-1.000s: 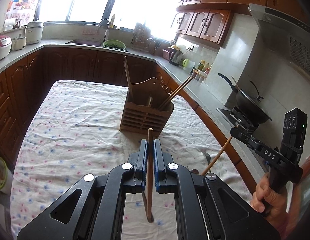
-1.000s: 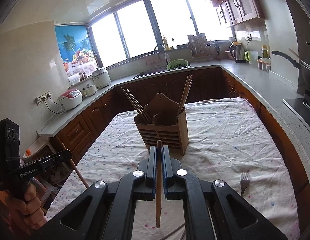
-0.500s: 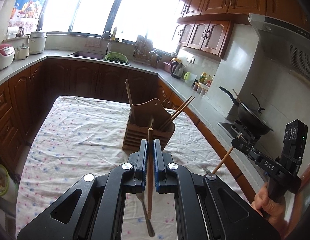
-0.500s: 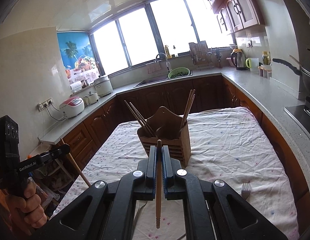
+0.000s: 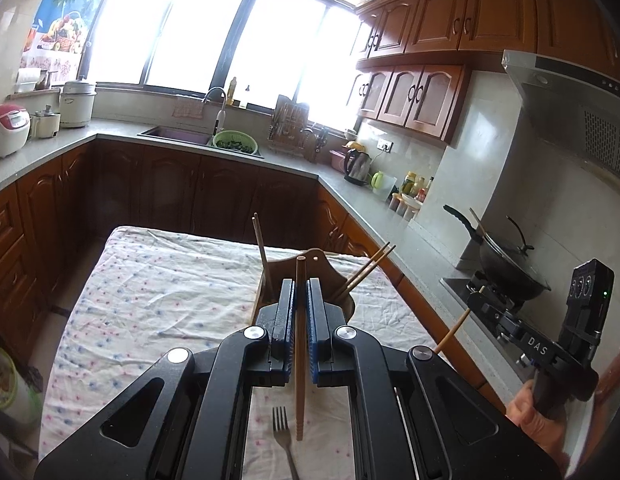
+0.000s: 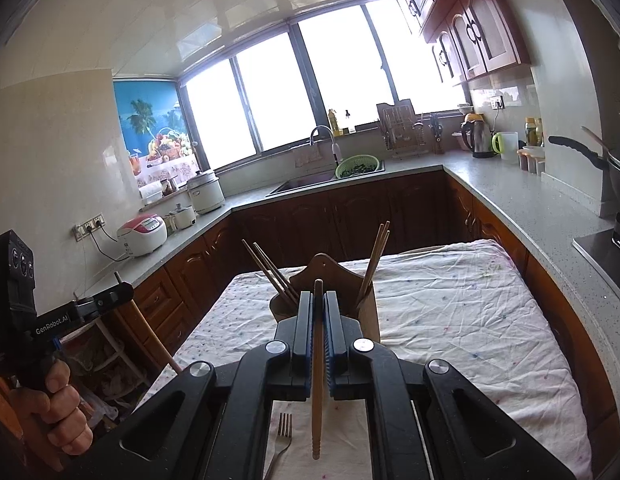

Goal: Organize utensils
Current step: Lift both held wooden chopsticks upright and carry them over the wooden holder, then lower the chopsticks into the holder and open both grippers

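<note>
A wooden utensil holder [image 5: 324, 270] [image 6: 332, 272] stands on the cloth-covered table and holds several chopsticks. My left gripper [image 5: 300, 284] is shut on a wooden chopstick [image 5: 299, 344], held upright above the table, in front of the holder. My right gripper [image 6: 318, 296] is shut on another wooden chopstick [image 6: 318, 372], also upright in front of the holder. A metal fork [image 5: 283, 436] [image 6: 281, 436] lies on the cloth below the grippers. Each gripper shows in the other's view: the right one [image 5: 480, 300], the left one [image 6: 123, 290].
The table [image 5: 149, 280] has a white dotted cloth. Brown cabinets and grey counters surround it. A wok [image 5: 506, 264] sits on the stove at right. A sink with a green colander [image 6: 358, 166], a kettle [image 6: 476, 140] and rice cookers [image 6: 143, 234] stand on the counters.
Both grippers have risen and tilted up with their chopsticks; the holder now sits lower in both views and is partly hidden behind the fingers. The fork now shows below both grippers.
</note>
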